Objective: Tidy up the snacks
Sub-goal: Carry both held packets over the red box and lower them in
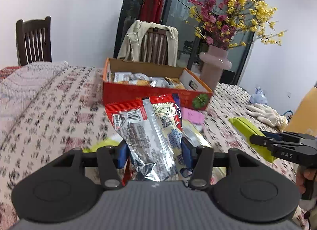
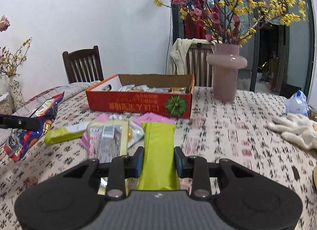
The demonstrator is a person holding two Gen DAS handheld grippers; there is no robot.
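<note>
My left gripper (image 1: 153,153) is shut on a red and silver snack bag (image 1: 150,128), held off the table in front of the open red box (image 1: 154,94) of snack packets. My right gripper (image 2: 159,160) is shut on a lime-green snack packet (image 2: 158,150), lifted above the table. From the left wrist view the right gripper (image 1: 257,138) shows at the right edge with the green packet (image 1: 245,128). In the right wrist view the red box (image 2: 138,105) stands ahead, and the left gripper's fingers (image 2: 19,124) with the red bag (image 2: 31,136) show at the far left.
Loose packets lie on the patterned tablecloth before the box: another green packet (image 2: 63,134), a silver and yellow packet (image 2: 109,138), pink packets (image 2: 152,119). A pink vase (image 2: 225,71) with flowers stands right of the box. White gloves (image 2: 295,128) lie at the right. Chairs stand behind the table.
</note>
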